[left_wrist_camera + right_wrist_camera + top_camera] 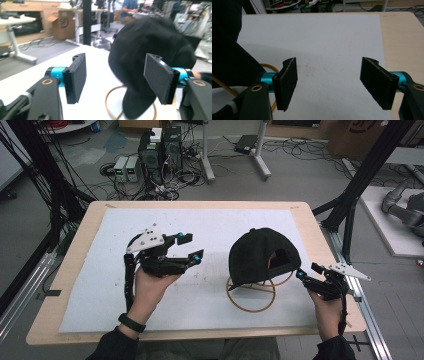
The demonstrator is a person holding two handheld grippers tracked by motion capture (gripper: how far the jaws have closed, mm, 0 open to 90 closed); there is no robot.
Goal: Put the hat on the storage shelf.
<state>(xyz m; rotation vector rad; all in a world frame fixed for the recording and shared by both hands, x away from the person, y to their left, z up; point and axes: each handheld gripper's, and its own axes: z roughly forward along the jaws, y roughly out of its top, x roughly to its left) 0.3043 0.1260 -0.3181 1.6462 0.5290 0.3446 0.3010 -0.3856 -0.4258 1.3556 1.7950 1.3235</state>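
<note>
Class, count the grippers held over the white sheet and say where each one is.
2. The left gripper is held open left of the black cap; the right gripper is open just right of the cap.

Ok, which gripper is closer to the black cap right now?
Right. The right gripper sits just off the black cap, beside its back opening, jaws open. The left gripper is farther off across bare white mat, on the cap's other side, jaws open and pointing toward it.
</note>
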